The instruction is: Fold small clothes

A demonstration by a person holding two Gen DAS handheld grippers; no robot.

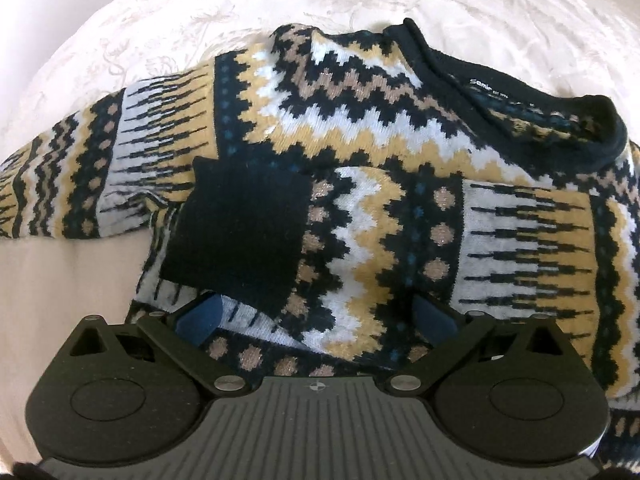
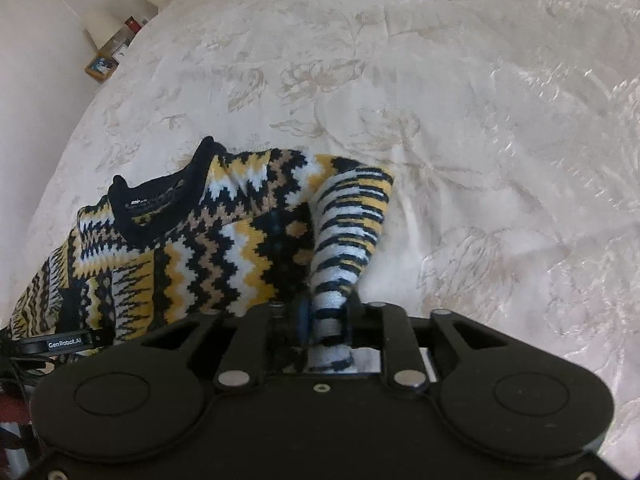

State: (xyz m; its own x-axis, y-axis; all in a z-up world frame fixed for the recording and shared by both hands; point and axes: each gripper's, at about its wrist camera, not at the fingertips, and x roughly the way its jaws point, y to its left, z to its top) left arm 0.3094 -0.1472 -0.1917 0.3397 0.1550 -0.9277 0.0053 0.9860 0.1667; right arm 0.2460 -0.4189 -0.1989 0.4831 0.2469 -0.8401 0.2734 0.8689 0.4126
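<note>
A small knit sweater (image 1: 360,128) in black, yellow, white and tan zigzags lies on a cream bedspread (image 1: 480,4), its black collar (image 1: 520,92) at the far right. One sleeve is folded across the body, ending in a black cuff (image 1: 240,228). My left gripper (image 1: 316,316) hangs open just above the sweater's lower part, its blue pads (image 1: 200,318) wide apart. In the right wrist view the other striped sleeve (image 2: 352,224) rises off the bed into my right gripper (image 2: 326,318), which is shut on it.
The bedspread (image 2: 480,120) stretches far to the right and beyond the sweater (image 2: 208,248). The bed's left edge runs past a wall, with a wooden picture frame (image 2: 100,66) and small items on the floor. A black labelled part of the other gripper's body (image 2: 64,345) shows at the left.
</note>
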